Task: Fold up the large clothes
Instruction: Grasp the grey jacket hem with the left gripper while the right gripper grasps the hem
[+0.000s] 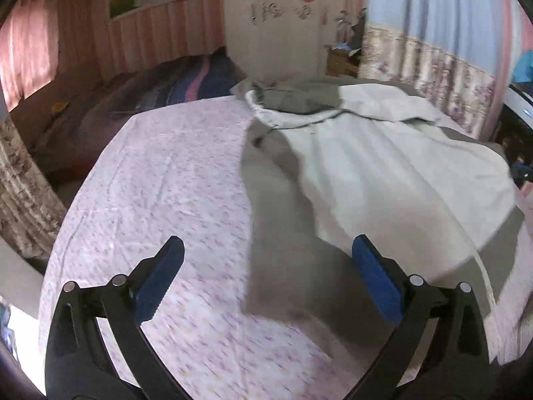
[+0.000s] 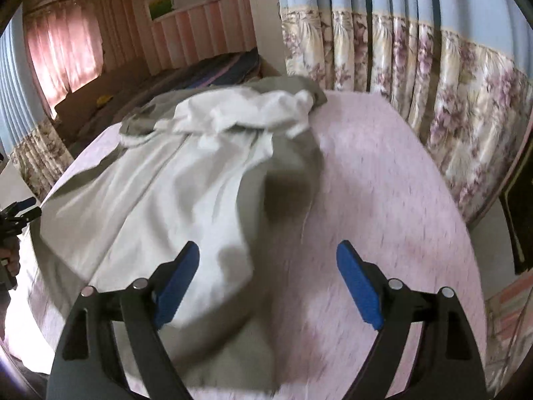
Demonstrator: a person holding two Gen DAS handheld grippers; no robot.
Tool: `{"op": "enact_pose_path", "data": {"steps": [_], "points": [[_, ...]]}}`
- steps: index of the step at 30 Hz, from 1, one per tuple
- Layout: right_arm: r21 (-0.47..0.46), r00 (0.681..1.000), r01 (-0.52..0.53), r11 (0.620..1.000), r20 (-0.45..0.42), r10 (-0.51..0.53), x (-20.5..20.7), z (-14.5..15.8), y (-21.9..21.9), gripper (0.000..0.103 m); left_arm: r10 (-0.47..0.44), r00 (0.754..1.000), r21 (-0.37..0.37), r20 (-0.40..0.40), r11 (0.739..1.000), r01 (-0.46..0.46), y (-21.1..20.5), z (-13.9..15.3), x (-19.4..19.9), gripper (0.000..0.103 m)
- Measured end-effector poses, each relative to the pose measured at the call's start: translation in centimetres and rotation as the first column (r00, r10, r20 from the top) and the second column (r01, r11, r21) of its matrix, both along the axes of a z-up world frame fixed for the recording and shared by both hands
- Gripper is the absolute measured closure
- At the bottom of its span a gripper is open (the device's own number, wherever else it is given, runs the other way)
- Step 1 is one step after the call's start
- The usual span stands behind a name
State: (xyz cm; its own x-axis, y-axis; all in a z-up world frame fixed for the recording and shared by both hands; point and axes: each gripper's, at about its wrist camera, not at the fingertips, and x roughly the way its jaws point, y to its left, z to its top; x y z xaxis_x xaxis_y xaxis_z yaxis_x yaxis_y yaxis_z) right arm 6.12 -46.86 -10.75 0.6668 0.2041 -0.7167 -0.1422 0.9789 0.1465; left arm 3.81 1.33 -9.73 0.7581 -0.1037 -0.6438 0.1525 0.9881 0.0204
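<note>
The pink floral bedsheet [image 1: 160,180] covers the whole surface, and on it the big grey coat [image 1: 276,200] lies open with its pale lining [image 1: 383,173] up, its long axis running from the near hem away to the bunched collar [image 2: 246,110] at the far end, toward the curtains [image 2: 416,76]. Both the left gripper [image 1: 266,273] and the right gripper [image 2: 266,266] hover over the near hem with jaws wide apart, holding nothing. I reckon the lining looks slippery, so a pinch could catch one layer only and drag the fold crooked.
</note>
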Motion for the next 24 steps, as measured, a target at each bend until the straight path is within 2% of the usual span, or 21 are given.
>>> {"op": "enact_pose_path", "data": {"steps": [2, 7, 10, 12, 13, 14, 15, 16, 17, 18, 20, 22, 23, 24], "points": [[-0.010, 1.000, -0.020, 1.000, -0.021, 0.020, -1.0, -1.0, 0.2, 0.018, -0.035, 0.999, -0.010, 0.035, 0.999, 0.035, -0.3, 0.0, -1.4, 0.003], [0.027, 0.998, -0.045, 0.999, -0.042, 0.046, -0.9, -2.4, 0.9, 0.018, -0.085, 0.995, -0.015, -0.052, 0.996, 0.085, -1.7, -2.2, -0.1, 0.003], [0.054, 0.996, -0.059, 0.997, -0.070, 0.062, -0.3, -3.5, 2.0, 0.018, -0.084, 0.993, -0.005, -0.087, 0.996, 0.084, -2.9, -3.8, 1.4, 0.003], [0.050, 0.993, -0.078, 0.996, -0.087, 0.082, 0.0, -4.1, 3.1, 0.019, -0.095, 0.988, -0.027, -0.119, 0.995, 0.092, -3.7, -4.9, 2.2, 0.003], [0.053, 0.991, -0.093, 0.994, -0.093, 0.097, 0.0, -4.5, 3.7, 0.029, -0.094, 0.987, -0.032, -0.134, 0.995, 0.091, -4.1, -5.4, 2.7, 0.003], [0.053, 0.990, -0.101, 0.993, -0.096, 0.106, -0.1, -4.7, 4.1, 0.048, -0.095, 0.985, -0.038, -0.146, 0.995, 0.090, -4.4, -5.8, 3.0, 0.003], [0.049, 0.990, -0.099, 0.994, -0.092, 0.103, -0.2, -4.7, 4.4, 0.057, -0.098, 0.984, -0.040, -0.151, 0.995, 0.093, -4.7, -6.1, 3.0, 0.003], [0.056, 0.991, -0.097, 0.994, -0.091, 0.102, -0.3, -4.7, 4.5, 0.077, -0.103, 0.983, -0.035, -0.152, 0.995, 0.098, -5.0, -6.3, 3.1, 0.013], [0.071, 0.991, -0.097, 0.993, -0.090, 0.103, -0.4, -4.6, 4.4, 0.087, -0.106, 0.984, -0.036, -0.144, 0.994, 0.102, -5.2, -6.2, 3.2, 0.033], [0.084, 0.991, -0.097, 0.992, -0.081, 0.103, -0.6, -4.3, 4.3, 0.089, -0.103, 0.985, -0.043, -0.137, 0.994, 0.098, -5.1, -6.1, 3.3, 0.041], [0.111, 0.992, -0.097, 0.989, -0.064, 0.105, -1.0, -3.7, 4.1, 0.095, -0.112, 0.982, -0.081, -0.150, 0.992, 0.101, -4.7, -5.9, 3.5, 0.066], [0.117, 0.994, -0.105, 0.988, -0.024, 0.108, -1.6, -2.5, 4.1, 0.097, -0.124, 0.982, -0.113, -0.145, 0.988, 0.108, -4.4, -5.1, 3.3, 0.078], [0.104, 0.994, -0.113, 0.988, 0.004, 0.114, -2.1, -1.6, 4.2, 0.098, -0.130, 0.982, -0.103, -0.135, 0.988, 0.117, -4.5, -4.6, 3.0, 0.085], [0.074, 0.993, -0.119, 0.990, 0.030, 0.117, -2.6, -0.6, 4.5, 0.098, -0.136, 0.985, -0.084, -0.107, 0.988, 0.128, -4.8, -3.4, 2.3, 0.087]]}}
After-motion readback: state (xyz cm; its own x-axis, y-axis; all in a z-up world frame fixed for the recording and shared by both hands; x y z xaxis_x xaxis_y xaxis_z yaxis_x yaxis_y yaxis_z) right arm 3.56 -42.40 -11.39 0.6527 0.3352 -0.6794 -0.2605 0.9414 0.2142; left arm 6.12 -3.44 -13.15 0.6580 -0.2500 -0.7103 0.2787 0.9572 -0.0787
